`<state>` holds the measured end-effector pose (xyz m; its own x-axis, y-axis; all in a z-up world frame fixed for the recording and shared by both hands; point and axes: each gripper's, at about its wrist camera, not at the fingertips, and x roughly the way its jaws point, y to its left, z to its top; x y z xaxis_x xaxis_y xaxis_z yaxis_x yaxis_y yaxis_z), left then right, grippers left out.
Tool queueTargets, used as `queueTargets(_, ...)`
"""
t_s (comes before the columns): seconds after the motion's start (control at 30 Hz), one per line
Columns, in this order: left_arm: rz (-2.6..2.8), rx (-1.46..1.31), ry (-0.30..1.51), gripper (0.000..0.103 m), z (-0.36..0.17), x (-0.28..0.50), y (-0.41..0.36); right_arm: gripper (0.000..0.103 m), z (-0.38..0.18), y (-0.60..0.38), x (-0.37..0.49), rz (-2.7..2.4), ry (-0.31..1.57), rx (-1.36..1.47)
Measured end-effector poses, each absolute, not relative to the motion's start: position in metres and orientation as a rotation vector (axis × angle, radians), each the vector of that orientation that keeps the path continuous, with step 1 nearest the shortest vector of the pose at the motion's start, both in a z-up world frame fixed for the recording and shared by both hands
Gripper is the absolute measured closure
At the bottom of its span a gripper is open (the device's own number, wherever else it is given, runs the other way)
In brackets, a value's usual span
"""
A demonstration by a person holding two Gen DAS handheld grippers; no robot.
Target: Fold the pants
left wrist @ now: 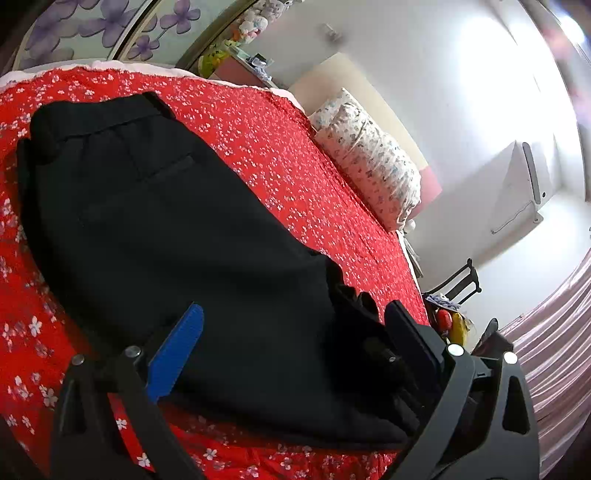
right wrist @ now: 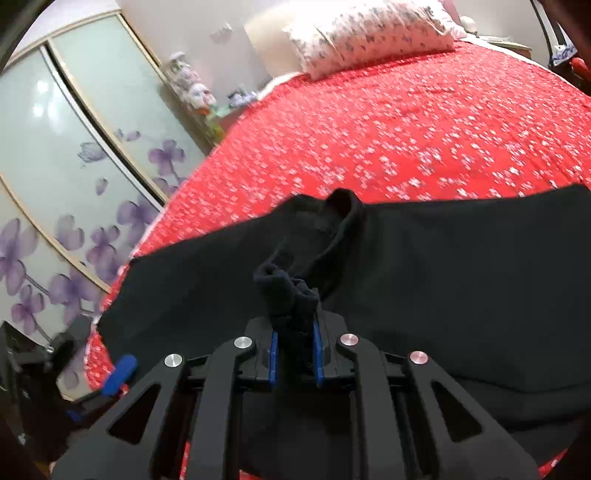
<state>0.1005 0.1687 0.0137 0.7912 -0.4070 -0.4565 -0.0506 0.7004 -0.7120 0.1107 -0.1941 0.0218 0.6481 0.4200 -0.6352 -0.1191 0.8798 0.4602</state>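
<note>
Wardrobe doors (right wrist: 55, 177) with purple flower prints fill the left of the right wrist view; no writing, brand or label can be read anywhere in either picture. Just right of them, a cluttered shelf (right wrist: 192, 92) holds small items too blurred to name. A red bedspread (right wrist: 369, 140) with small white flowers covers the bed, and a floral pillow (right wrist: 369, 33) lies at its far end against the wall.

Black pants (left wrist: 166, 221) lie spread across the bedspread, the waistband at the far left in the left wrist view, a pocket seam just below it. The fabric is so dark that folds and layers are hard to tell apart.

The left gripper (left wrist: 295, 332) has its fingers spread wide over the near end of the pants: one blue finger pad (left wrist: 177, 354) sits at the left, the other finger is a dark shape at the right, partly lost against bunched black cloth, and the pads do not press on anything. Whether that right finger touches the cloth cannot be told.

The right gripper (right wrist: 295, 354) has its fingers pinching a gathered bunch of the pants between two blue pads, the fabric rising in a ridge just ahead of them. At the lower left of that view, part of the left gripper shows by the bed's edge. A dark chair (left wrist: 461, 280) stands beyond the bed, cut off by it.
</note>
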Motion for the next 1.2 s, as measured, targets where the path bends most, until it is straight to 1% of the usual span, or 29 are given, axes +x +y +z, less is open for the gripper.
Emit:
queueTargets(0.07,-0.212,-0.787,0.644,0.005,0.012,0.100,0.170,0.089,0.019,-0.182,0.108,0.323,0.822,0.343)
queueTargets(0.2,-0.214,-0.791,0.647,0.005,0.012,0.098,0.171,0.088,-0.009,-0.157,0.112,0.318,0.918,0.150)
queueTargets(0.23,-0.216,-0.788,0.644,0.005,0.013,0.098,0.170,0.087,-0.010,-0.152,0.110,0.321,0.901,0.085)
queueTargets(0.27,-0.216,-0.784,0.642,0.005,0.013,0.098,0.171,0.081,-0.008,-0.148,0.109,0.323,0.895,0.049)
queueTargets(0.3,-0.214,-0.778,0.639,0.005,0.014,0.097,0.171,0.073,-0.007,-0.147,0.108,0.335,0.904,0.036)
queueTargets(0.33,-0.213,-0.773,0.636,0.005,0.014,0.097,0.171,0.067,-0.004,-0.147,0.109,0.350,0.921,0.046)
queueTargets(0.4,-0.205,-0.769,0.629,0.005,0.015,0.096,0.172,0.039,0.002,-0.156,0.111,0.408,0.953,0.171)
queueTargets(0.47,-0.198,-0.774,0.617,0.005,0.016,0.095,0.173,0.029,0.005,-0.170,0.113,0.456,0.957,0.344)
queueTargets(0.5,-0.196,-0.779,0.607,0.005,0.018,0.095,0.175,0.027,0.003,-0.175,0.114,0.476,0.958,0.408)
queueTargets(0.57,-0.192,-0.776,0.586,0.004,0.021,0.092,0.177,0.026,-0.007,-0.175,0.114,0.507,0.988,0.452)
queueTargets(0.6,-0.179,-0.765,0.569,0.002,0.024,0.090,0.180,0.026,-0.008,-0.171,0.111,0.520,0.984,0.409)
queueTargets(0.67,-0.149,-0.751,0.533,0.002,0.029,0.084,0.185,0.026,-0.004,-0.171,0.107,0.549,0.990,0.387)
queueTargets(0.77,-0.115,-0.794,0.478,0.002,0.033,0.072,0.205,0.026,0.005,-0.193,0.098,0.657,0.988,0.523)
queueTargets(0.87,-0.081,-0.821,0.449,0.002,0.034,0.064,0.225,0.015,0.023,-0.220,0.071,0.685,0.881,0.465)
queueTargets(1.0,-0.025,-0.887,0.434,0.002,0.030,0.055,0.252,0.014,0.023,-0.246,0.048,0.725,0.794,0.393)
queueTargets(1.07,-0.005,-0.909,0.438,0.002,0.027,0.050,0.263,0.014,0.018,-0.257,0.045,0.718,0.754,0.433)
queueTargets(1.2,0.031,-1.012,0.450,0.002,0.022,0.042,0.289,0.014,0.015,-0.268,0.057,0.722,0.770,0.536)
